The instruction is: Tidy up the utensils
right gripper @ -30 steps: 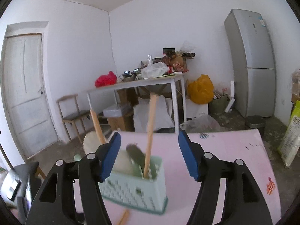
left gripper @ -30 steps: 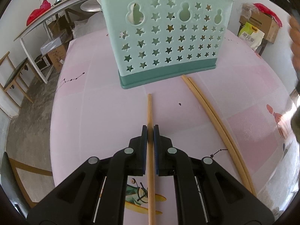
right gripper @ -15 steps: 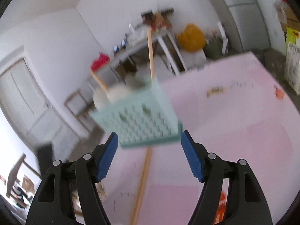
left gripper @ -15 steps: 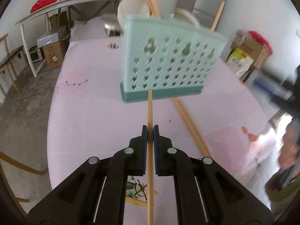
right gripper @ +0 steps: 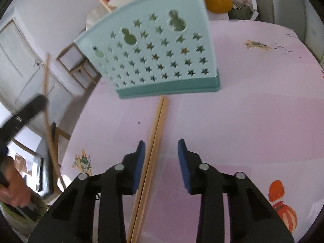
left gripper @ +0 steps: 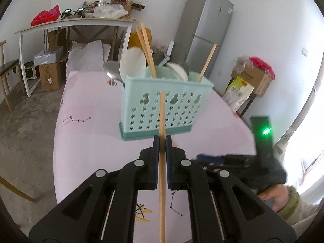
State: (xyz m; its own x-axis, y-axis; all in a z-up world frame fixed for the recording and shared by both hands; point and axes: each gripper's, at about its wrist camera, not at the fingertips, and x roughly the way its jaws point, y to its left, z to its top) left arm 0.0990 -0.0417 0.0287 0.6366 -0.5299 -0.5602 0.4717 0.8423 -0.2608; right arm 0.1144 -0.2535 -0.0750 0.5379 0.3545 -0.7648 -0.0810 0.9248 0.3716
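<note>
My left gripper (left gripper: 162, 139) is shut on a wooden chopstick (left gripper: 162, 117) and holds it lifted above the pink table, its tip in front of the mint star-holed utensil basket (left gripper: 168, 109). The basket holds chopsticks (left gripper: 146, 48), white spoons (left gripper: 132, 62) and a metal ladle. In the right wrist view my right gripper (right gripper: 161, 147) is open, low over two chopsticks (right gripper: 156, 129) that lie side by side on the table in front of the basket (right gripper: 154, 54). The left gripper with its chopstick (right gripper: 47, 121) shows at the left there.
The pink table (left gripper: 85, 133) has printed drawings. Behind it stand a cluttered white side table (left gripper: 77, 23), cardboard boxes (left gripper: 49, 77), a grey fridge (left gripper: 204, 32) and a wooden chair (left gripper: 6, 70). The right gripper's handle with a green light (left gripper: 265, 131) is at the right.
My left gripper has lifted the chopstick off the table and raised it level with the basket. My right gripper has come down over the two chopsticks lying on the table.
</note>
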